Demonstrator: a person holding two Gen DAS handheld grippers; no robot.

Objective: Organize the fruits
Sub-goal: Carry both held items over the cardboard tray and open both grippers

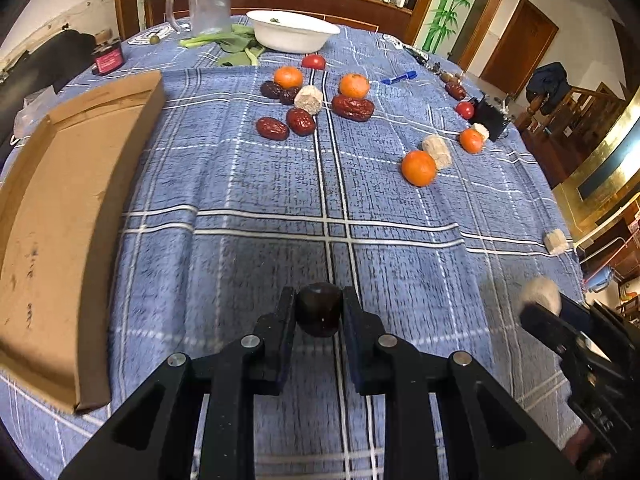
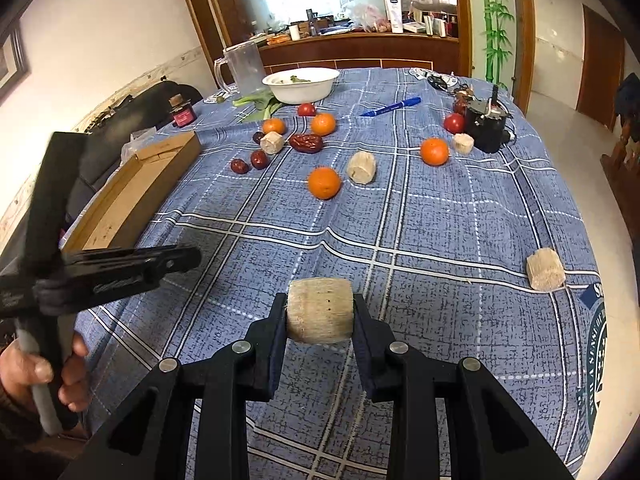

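**Black grippers, both full**

Left gripper (image 1: 319, 312) pinches a dark date (image 1: 319, 310) above the cloth (image 1: 248, 184). Right gripper (image 2: 320, 312) squeezes a pale chunk (image 2: 320, 310). Either could slip and roll. The box (image 1: 52, 208) sits left; oranges (image 1: 418, 168) wait farther off.

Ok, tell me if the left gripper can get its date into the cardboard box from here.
Probably yes. The left gripper is shut on the date, and the cardboard box lies open-topped to its left with only bare cloth between.

A blue plaid-clothed table (image 1: 280, 200) carries oranges (image 1: 418, 168), red dates (image 1: 352, 107), a cardboard tray (image 1: 60, 220) and a white bowl (image 1: 292, 32).
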